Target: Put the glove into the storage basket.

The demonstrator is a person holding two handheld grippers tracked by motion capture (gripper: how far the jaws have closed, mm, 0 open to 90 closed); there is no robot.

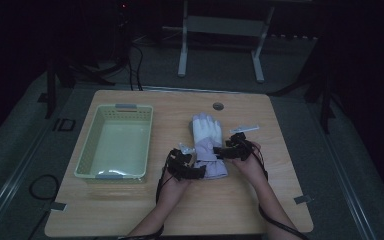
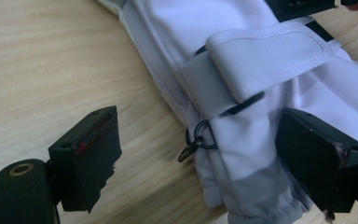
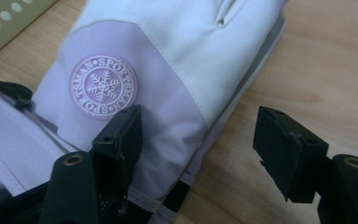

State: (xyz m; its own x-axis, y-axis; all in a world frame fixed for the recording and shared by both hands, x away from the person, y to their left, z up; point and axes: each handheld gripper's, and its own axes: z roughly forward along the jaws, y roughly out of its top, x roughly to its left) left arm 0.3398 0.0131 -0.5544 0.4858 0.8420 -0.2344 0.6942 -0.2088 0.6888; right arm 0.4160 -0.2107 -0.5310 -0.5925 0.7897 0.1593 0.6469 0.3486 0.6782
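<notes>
Glove (image 1: 207, 145) lying at frame centre on bench (image 1: 260, 200); soft, light, best taken at its cuff. Left hand-held gripper (image 2: 200, 154) and right hand-held gripper (image 3: 198, 149) are straddling it, jaws apart.

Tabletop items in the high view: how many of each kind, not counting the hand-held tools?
Pale green perforated plastic basket: 1
White and lilac padded winter glove: 1
Small white flat strip beside the glove's fingers: 1
Small clear wrapped packet by the glove's cuff: 1
Total: 4
</notes>
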